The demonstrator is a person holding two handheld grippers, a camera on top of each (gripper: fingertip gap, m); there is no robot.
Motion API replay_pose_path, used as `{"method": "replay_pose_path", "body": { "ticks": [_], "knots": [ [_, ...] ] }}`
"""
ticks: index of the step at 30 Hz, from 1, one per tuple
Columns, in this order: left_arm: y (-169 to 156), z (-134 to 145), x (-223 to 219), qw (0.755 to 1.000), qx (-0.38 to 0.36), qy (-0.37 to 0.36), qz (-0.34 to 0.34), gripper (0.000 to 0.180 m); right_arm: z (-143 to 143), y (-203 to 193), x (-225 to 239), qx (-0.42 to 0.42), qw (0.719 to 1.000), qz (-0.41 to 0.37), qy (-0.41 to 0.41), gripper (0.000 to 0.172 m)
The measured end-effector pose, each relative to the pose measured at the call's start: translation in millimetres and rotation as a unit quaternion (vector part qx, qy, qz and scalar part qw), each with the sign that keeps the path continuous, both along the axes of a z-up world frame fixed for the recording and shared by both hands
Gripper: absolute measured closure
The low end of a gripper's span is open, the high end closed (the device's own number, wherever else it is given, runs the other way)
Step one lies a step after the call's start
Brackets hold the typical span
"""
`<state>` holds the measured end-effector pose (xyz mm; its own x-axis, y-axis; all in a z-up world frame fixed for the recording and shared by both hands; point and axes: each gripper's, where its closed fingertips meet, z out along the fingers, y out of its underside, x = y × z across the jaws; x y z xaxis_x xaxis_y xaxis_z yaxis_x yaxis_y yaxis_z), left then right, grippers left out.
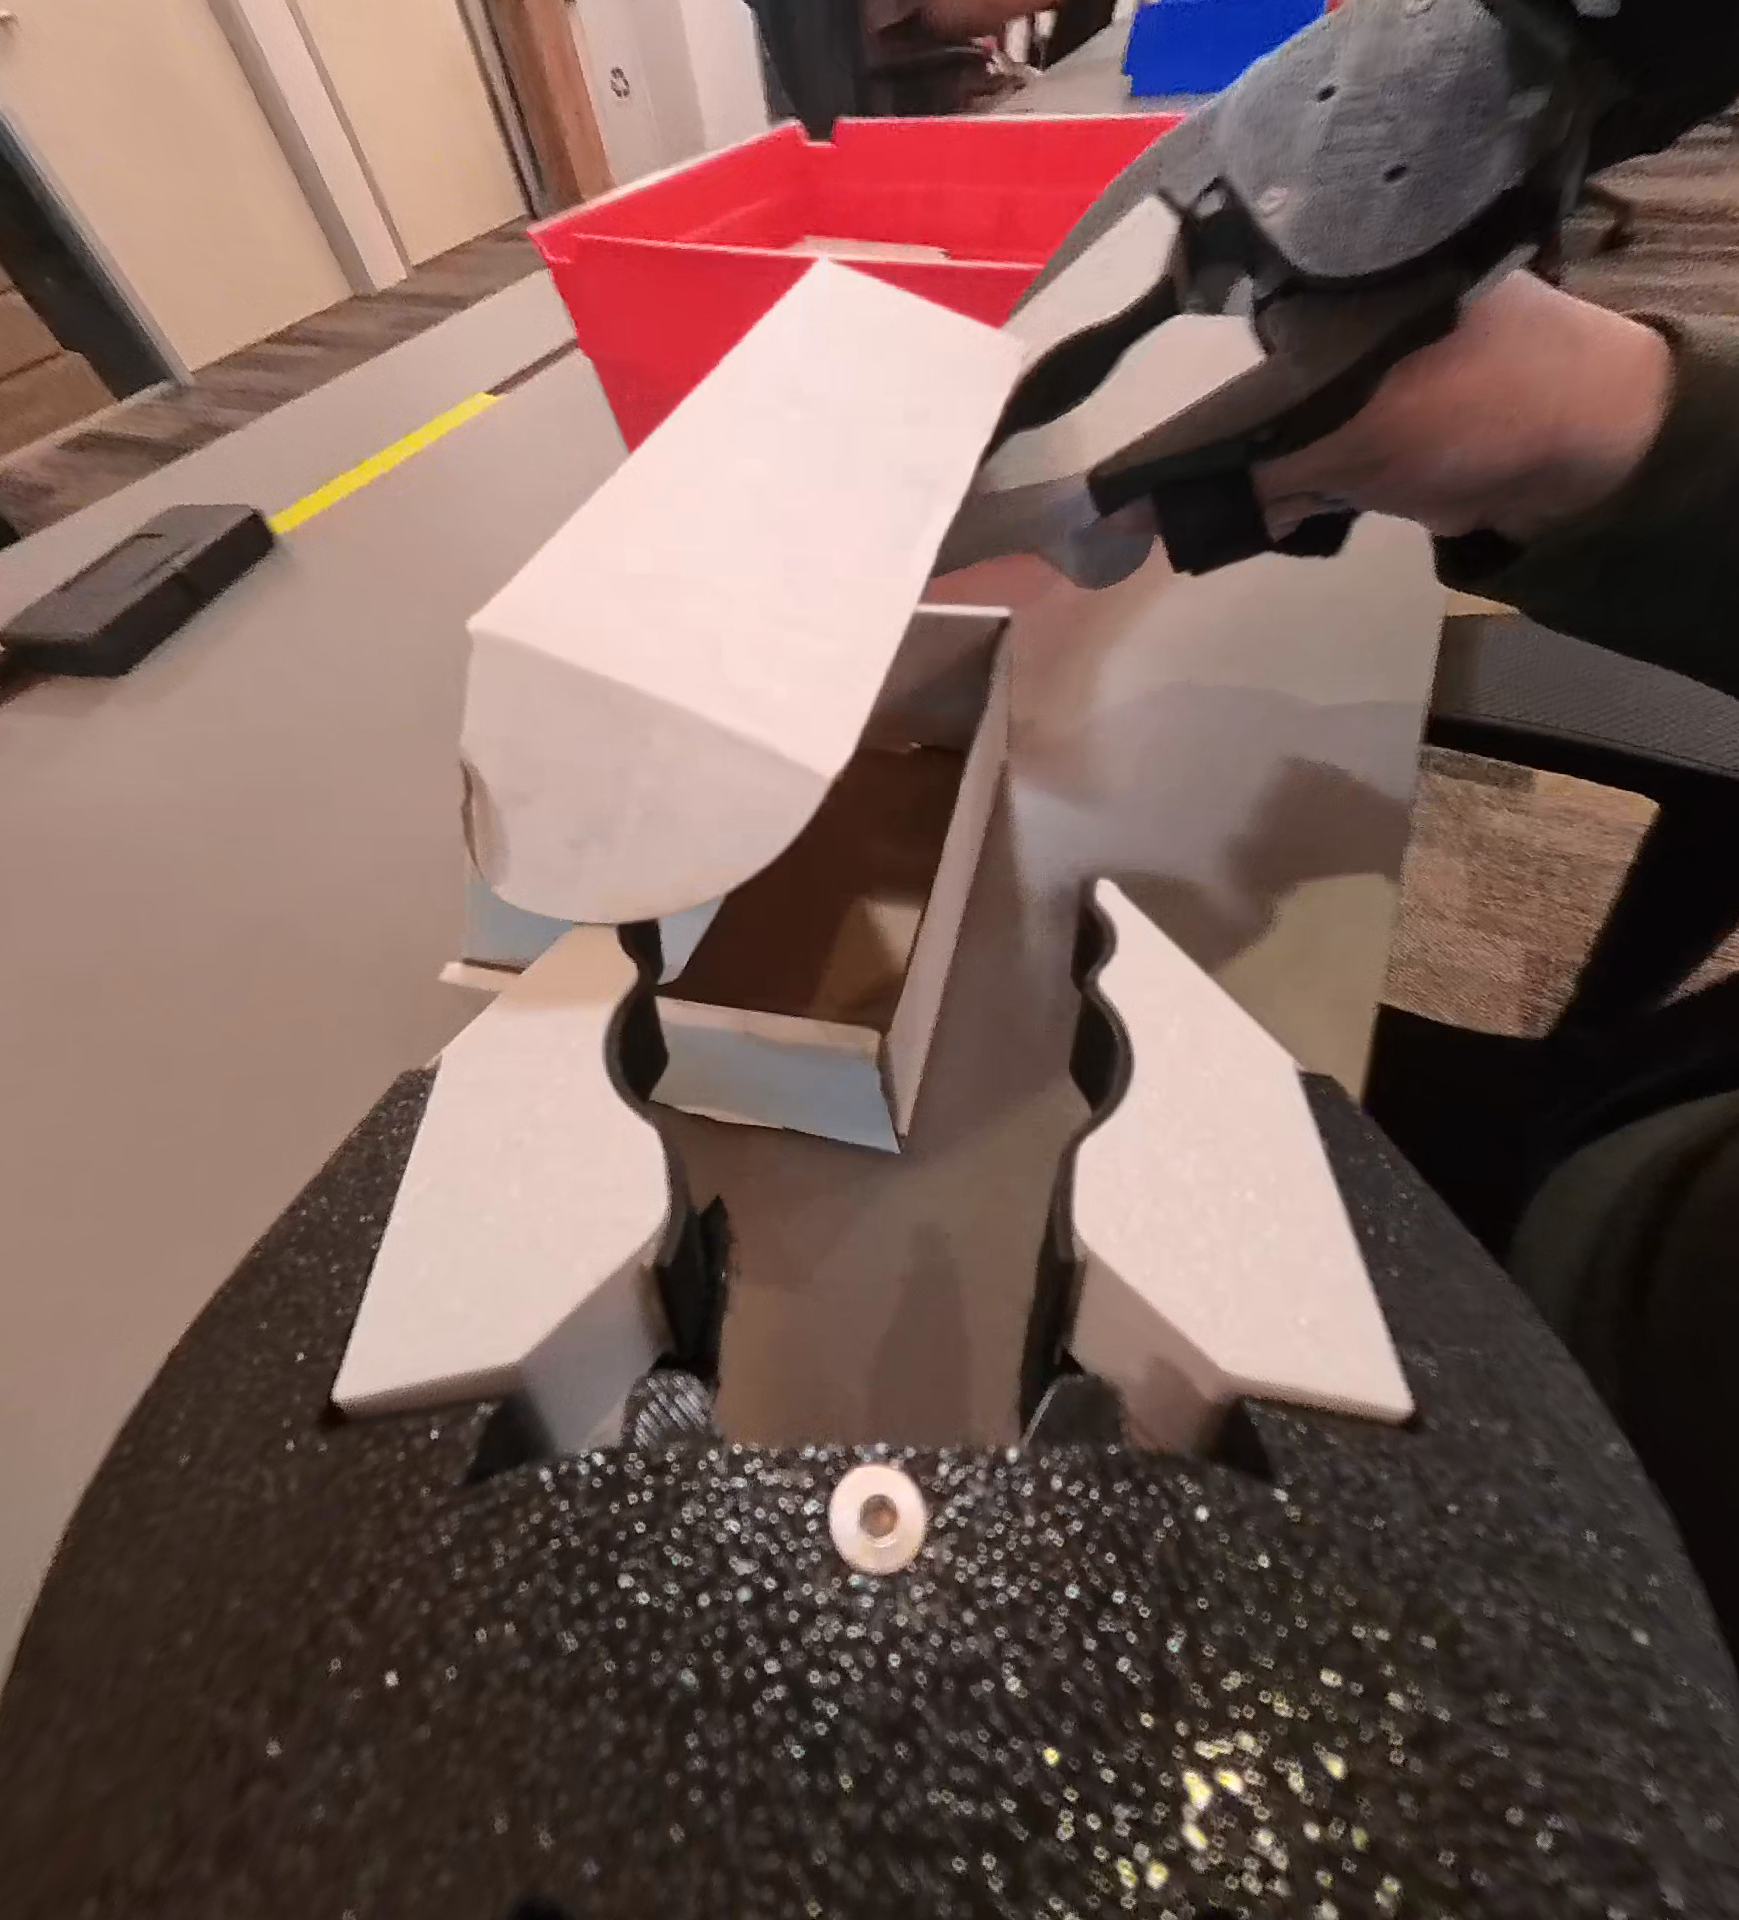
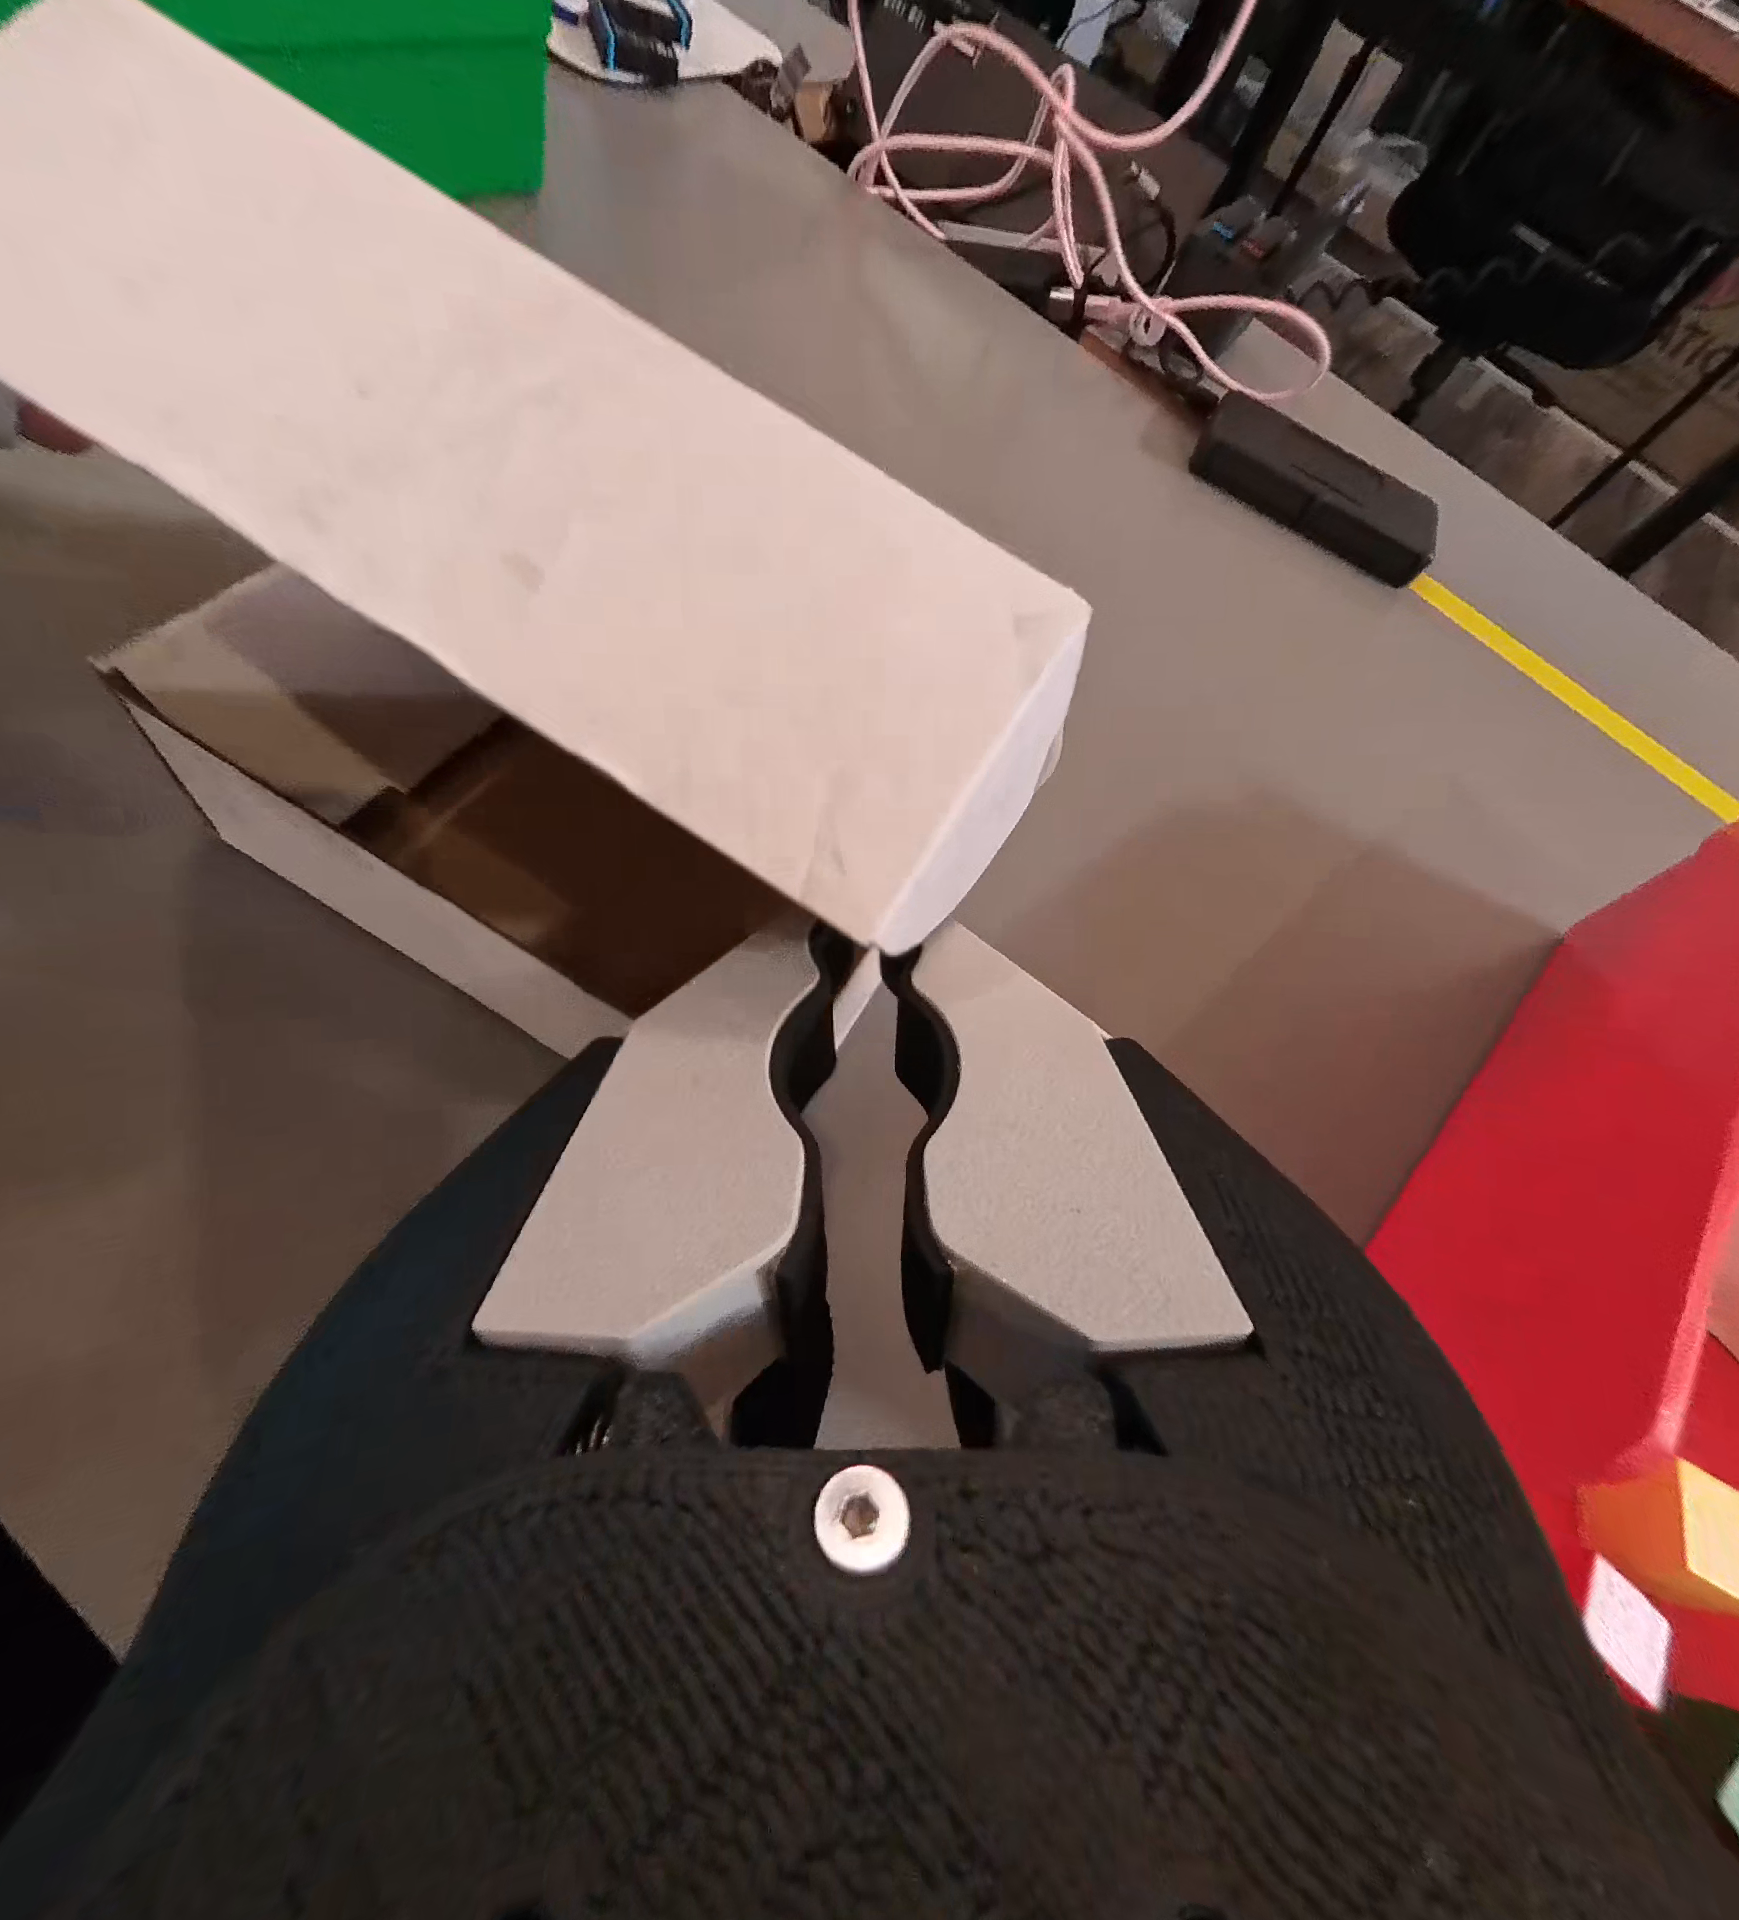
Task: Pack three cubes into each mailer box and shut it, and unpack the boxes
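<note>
The right tool (image 2: 870,951) is pinched shut on the corner of the white lid (image 2: 491,436) of a mailer box, its two fingertips pressed on the thin front flap where it meets the lid's edge. The lid is half raised, slanting up and away over the box. The left tool (image 1: 870,940) stands open with nothing in its grip; the near end of the box (image 1: 771,1081) sits between its fingers, closer to the left finger, but whether that finger touches the cardboard cannot be told.

The box lies on the grey counter (image 1: 169,935) with its long axis running straight away from the left tool, and crosswise to the right tool, which reaches the lid from the far end. Its brown inside (image 1: 823,904) looks empty where it shows; the lid hides part of it. No cube is visible inside.

Beyond the box stands a red bin (image 1: 740,260). In the right wrist view a yellowish cube (image 2: 1717,1558) shows at the bin's near corner. The coming move probably depends on the lid's hinge along the long side, with the left tool nearer to steady the box.
</note>
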<state>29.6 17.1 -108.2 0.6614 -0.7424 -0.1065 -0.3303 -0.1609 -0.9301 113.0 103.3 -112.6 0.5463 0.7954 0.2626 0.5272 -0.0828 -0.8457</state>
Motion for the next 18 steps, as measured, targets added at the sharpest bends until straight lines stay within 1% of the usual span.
{"method": "replay_pose_path", "body": {
  "ticks": [2, 4, 5, 6, 7, 8, 9, 10, 11, 12, 13, 14, 16, 18],
  "knots": [
    [-18.8, -4.8, 6.9, 0.999, -0.025, 0.000, -0.045, 0.097, -6.2, 0.2, 3.7, 0.005, 1.000, -0.003, -0.021, 0.171],
    [-43.3, -8.6, 8.3, 0.994, -0.051, 0.006, -0.095, 0.101, -9.8, -1.5, 4.9, 0.005, 1.000, 0.002, -0.022, 0.172],
    [-55.8, -7.4, 7.9, 0.991, -0.058, 0.008, -0.121, 0.108, -10.6, -2.1, 5.3, 0.004, 1.000, 0.003, -0.020, 0.172],
    [-66.0, -1.9, 7.2, 0.988, -0.052, 0.005, -0.142, 0.120, -10.7, -2.3, 5.6, 0.006, 1.000, 0.004, -0.020, 0.172],
    [-72.0, 9.1, 6.4, 0.987, -0.031, -0.007, -0.155, 0.131, -10.9, -2.3, 5.7, 0.008, 1.000, 0.005, -0.020, 0.172],
    [-71.0, 24.4, 4.5, 0.988, 0.002, -0.027, -0.149, 0.130, -11.1, -2.4, 5.5, 0.010, 1.000, 0.005, -0.021, 0.172],
    [-64.0, 40.4, 0.9, 0.990, 0.036, -0.046, -0.125, 0.125, -11.7, -2.2, 5.3, 0.012, 1.000, 0.005, -0.022, 0.172],
    [-54.0, 52.9, -3.0, 0.992, 0.067, -0.055, -0.094, 0.106, -12.3, -2.2, 5.2, 0.015, 1.000, 0.006, -0.024, 0.172],
    [-44.2, 57.6, -4.9, 0.993, 0.089, -0.045, -0.068, 0.083, -13.1, -2.1, 5.1, 0.017, 1.000, 0.007, -0.025, 0.172],
    [-35.6, 53.4, -3.7, 0.993, 0.102, -0.011, -0.051, 0.067, -13.8, -2.3, 5.0, 0.017, 0.999, 0.008, -0.027, 0.172],
    [-27.6, 44.0, -0.3, 0.993, 0.109, 0.037, -0.040, 0.054, -14.7, -2.5, 5.1, 0.017, 0.999, 0.010, -0.028, 0.172],
    [-21.2, 33.6, 4.1, 0.988, 0.118, 0.088, -0.036, 0.047, -15.9, -2.9, 5.0, 0.017, 0.999, 0.013, -0.031, 0.172],
    [-13.1, 18.5, 15.2, 0.974, 0.147, 0.166, -0.042, 0.050, -16.1, -3.6, 4.8, 0.018, 0.999, 0.017, -0.032, 0.172],
    [-7.5, 8.2, 23.4, 0.964, 0.161, 0.206, -0.051, 0.060, -16.0, -7.0, 4.1, 0.016, 0.999, 0.029, -0.034, 0.170]
  ]
}}
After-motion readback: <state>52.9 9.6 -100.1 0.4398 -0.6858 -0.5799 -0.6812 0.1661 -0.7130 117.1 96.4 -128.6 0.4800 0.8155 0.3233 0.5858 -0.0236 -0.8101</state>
